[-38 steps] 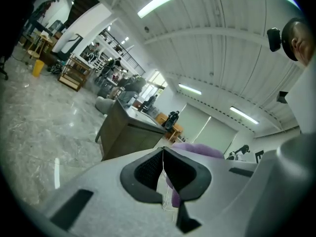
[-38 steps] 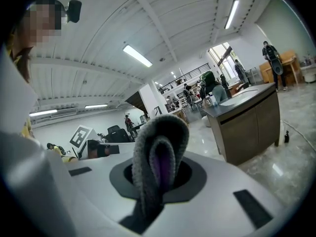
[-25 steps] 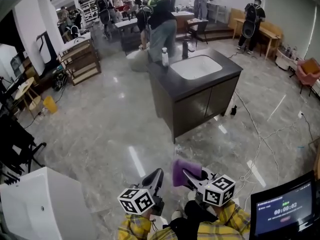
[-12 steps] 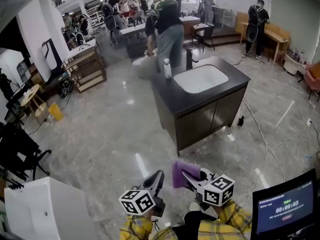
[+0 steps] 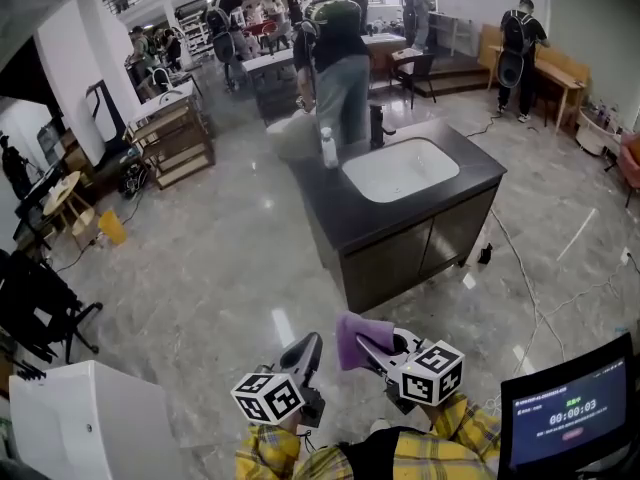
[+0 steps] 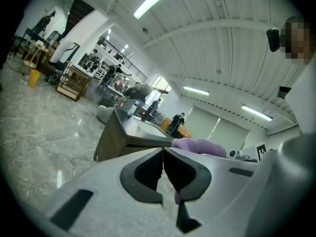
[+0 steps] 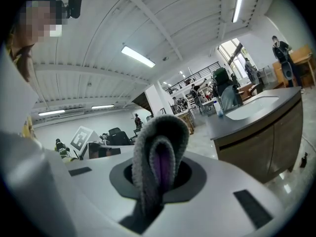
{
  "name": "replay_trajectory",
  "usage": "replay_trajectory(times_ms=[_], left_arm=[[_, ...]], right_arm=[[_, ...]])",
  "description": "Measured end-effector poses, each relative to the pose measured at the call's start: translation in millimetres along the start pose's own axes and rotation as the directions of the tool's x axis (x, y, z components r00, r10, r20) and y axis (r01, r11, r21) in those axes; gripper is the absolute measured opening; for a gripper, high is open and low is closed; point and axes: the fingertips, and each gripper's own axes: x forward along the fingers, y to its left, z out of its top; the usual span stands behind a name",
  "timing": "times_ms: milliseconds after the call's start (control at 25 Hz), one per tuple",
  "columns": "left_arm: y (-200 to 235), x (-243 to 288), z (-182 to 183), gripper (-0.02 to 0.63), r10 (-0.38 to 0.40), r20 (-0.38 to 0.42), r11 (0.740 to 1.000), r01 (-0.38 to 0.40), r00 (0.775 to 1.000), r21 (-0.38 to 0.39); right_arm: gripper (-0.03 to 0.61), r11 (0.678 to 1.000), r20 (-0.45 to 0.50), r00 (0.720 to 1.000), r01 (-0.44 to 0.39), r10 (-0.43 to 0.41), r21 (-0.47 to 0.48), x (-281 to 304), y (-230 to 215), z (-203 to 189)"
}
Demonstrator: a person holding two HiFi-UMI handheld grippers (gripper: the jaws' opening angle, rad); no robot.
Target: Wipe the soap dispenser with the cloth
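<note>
the purple cloth (image 5: 358, 336), folded into a loop, is pinched between the jaws of the right gripper (image 5: 366, 346), well off at six o'clock from the dark counter (image 5: 345, 223), where the pale soap dispenser (image 5: 329, 149) stands upright at ten o'clock of the white basin (image 5: 400, 171).

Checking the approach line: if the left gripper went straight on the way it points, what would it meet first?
Most likely the dark sink cabinet, across the floor; it stands nearly ahead of the left gripper. The purple cloth lies just right of that line, though depth is unclear.
</note>
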Motion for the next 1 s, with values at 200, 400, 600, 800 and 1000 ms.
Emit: replay_trajectory(times_ms=[200,400,600,800,1000], left_arm=[[-3,34,-2,0.008,0.001,-0.003,1.000,-0.001,1.000,0.000],[10,49,5,0.008,0.018,-0.012,1.000,-0.018,1.000,-0.013],[26,76,15,0.008,0.012,-0.031,1.000,-0.013,0.999,-0.015],[42,114,34,0.008,-0.023,-0.037,1.000,0.022,0.999,-0.017],[61,146,59,0.008,-0.055,-0.047,0.998,0.054,0.997,-0.014]], right_arm=[[0.041,1.000,0.009,1.000,-0.006,0.006,0.003,0,-33,9],[0.041,0.999,0.006,1.000,0.009,-0.010,0.036,13,-54,12],[0.041,0.999,-0.006,1.000,0.018,-0.017,0.050,29,-75,17],[0.041,0.998,-0.006,0.999,0.049,-0.049,0.048,52,-104,30],[0.041,0.996,0.001,0.997,0.074,-0.074,0.047,80,-126,48]])
